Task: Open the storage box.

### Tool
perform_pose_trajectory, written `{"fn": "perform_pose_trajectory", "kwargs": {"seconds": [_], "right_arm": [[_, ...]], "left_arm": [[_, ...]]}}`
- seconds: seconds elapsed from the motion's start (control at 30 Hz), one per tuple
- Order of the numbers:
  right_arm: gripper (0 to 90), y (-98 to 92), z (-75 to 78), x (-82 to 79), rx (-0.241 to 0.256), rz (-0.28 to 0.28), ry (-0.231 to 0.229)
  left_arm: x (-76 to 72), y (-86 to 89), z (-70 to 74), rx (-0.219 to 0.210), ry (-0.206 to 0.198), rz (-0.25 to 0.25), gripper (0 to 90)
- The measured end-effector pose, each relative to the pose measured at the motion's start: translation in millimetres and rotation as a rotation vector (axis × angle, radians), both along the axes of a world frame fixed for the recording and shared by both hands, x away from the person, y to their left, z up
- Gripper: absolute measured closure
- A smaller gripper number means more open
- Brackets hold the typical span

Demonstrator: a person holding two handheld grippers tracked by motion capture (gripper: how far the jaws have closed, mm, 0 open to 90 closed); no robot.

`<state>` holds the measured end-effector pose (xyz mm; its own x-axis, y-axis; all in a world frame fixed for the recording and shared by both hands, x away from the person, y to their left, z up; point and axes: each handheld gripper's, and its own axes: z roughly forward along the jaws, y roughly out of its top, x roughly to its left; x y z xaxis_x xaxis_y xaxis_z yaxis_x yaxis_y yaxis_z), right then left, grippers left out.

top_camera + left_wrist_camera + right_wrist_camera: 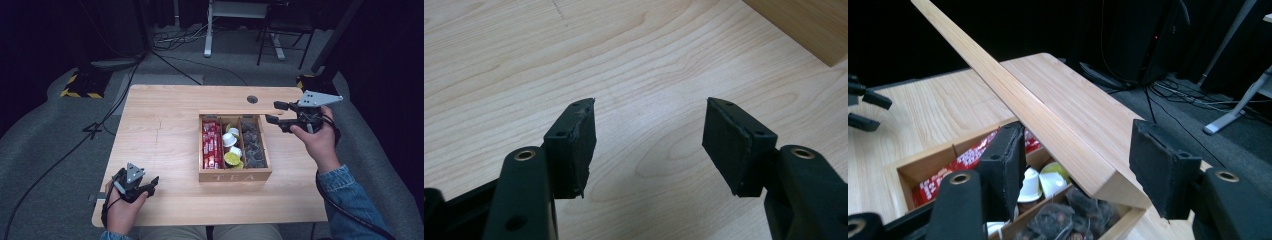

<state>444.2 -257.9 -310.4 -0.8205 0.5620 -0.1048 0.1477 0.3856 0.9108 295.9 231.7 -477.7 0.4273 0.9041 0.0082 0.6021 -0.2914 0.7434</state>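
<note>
Since the right gripper [278, 113] sits at the far right corner of the wooden tea box [235, 175], its jaws spread apart to either side of the raised lid [1058, 117] without clamping it, the work in hand looks to be swinging that lid. In the right gripper view the lid's free edge lies between the two pads — whether either pad touches the wood I cannot tell. The box stands on the surface [160, 135] right of its middle, "TEA" on its near wall, with red sachets [211, 144] in the left compartment, white and green capsules [232, 148] in the middle one and dark tea bags [252, 146] in the right. The lid is a stiff, flat board, probably light and hinged along the far wall, so it should turn rather than lift; smooth wood may slip between rubber pads, so a pinch across its thickness near the free corner seems the best hold. Let go too soon, it could drop with a bang — the box itself is not fragile, the capsules a little more so. Left gripper [141, 187] rests near the box's front left, well apart from it, jaws parted and holding nothing.
</note>
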Motion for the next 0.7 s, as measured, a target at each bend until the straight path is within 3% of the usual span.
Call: {"fn": "perform_pose_trajectory", "kwargs": {"seconds": [0.7], "right_arm": [[44.0, 10.0, 16.4, 48.9, 0.055, -0.028, 0.023]], "left_arm": [[-3.5, 13.4, -7.4, -0.006, 0.022, 0.034, 36.8]]}}
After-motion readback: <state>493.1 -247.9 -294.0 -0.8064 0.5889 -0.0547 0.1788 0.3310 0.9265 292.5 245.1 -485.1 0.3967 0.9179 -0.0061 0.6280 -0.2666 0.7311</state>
